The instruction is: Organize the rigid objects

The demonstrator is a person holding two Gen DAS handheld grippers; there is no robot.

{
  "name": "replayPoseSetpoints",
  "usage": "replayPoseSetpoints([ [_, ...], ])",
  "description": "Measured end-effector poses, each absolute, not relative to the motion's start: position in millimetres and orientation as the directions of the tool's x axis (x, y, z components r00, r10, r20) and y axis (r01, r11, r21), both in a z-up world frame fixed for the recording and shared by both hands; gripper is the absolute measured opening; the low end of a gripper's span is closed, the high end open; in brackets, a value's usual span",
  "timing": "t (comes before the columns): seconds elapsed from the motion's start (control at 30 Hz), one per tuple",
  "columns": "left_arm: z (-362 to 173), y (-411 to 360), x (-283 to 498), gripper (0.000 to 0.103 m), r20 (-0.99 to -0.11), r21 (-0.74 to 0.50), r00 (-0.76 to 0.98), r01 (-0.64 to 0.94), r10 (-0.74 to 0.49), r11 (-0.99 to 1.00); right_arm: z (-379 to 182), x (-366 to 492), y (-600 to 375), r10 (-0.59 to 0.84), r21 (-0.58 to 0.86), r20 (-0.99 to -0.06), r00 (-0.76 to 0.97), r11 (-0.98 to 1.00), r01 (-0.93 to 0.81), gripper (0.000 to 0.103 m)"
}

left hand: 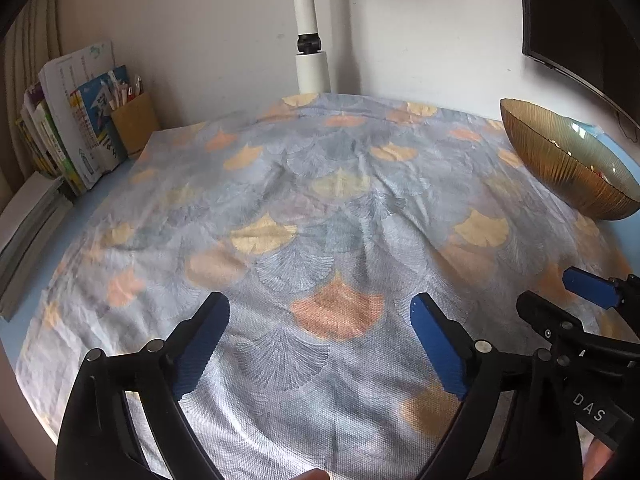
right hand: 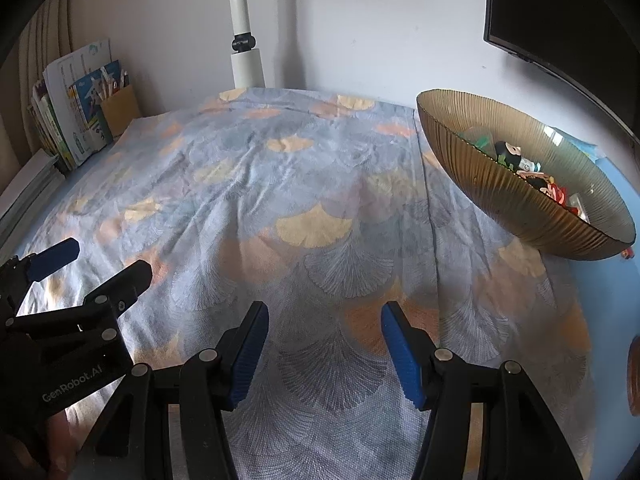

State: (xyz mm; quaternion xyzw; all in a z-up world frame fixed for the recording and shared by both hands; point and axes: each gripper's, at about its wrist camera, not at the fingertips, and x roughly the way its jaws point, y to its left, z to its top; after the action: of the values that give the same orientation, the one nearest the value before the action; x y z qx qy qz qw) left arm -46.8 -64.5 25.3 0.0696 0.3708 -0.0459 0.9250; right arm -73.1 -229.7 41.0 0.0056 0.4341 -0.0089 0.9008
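Patterned cloth (right hand: 280, 184) covers my desk, toys gathered in the bowl (right hand: 472, 168) at two o'clock, both fingers spread, empty.

My left wrist camera sits close above the near edge of the tabletop (left hand: 24, 292), looking forward and down along the left gripper (left hand: 320, 312) toward the far wall. My right wrist camera looks the same way along the right gripper (right hand: 324, 316) from a spot further toward the right edge. Both views share the patterned cloth (left hand: 320, 208), the white pole (left hand: 306, 20) at the far edge, the books (left hand: 76, 120) at the far left corner and the ribbed bowl (right hand: 500, 184) on the right. Each view catches the other gripper at its side.
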Motion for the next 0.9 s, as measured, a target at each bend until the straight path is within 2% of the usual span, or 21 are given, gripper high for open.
replayPoseSetpoints([
  [0.6,24.3,-54.1,-42.4,0.092,-0.714,0.027,0.697,0.121,-0.066,0.992,37.2,-68.3,-234.6,-0.009,0.001,-0.797,0.604,1.0,0.016,0.057],
  [0.9,24.5,-55.4,-42.2,0.092,-0.712,0.04,0.7,0.125,-0.059,0.991,35.7,-67.7,-233.5,-0.008,-0.001,-0.802,0.597,1.0,0.011,0.058],
])
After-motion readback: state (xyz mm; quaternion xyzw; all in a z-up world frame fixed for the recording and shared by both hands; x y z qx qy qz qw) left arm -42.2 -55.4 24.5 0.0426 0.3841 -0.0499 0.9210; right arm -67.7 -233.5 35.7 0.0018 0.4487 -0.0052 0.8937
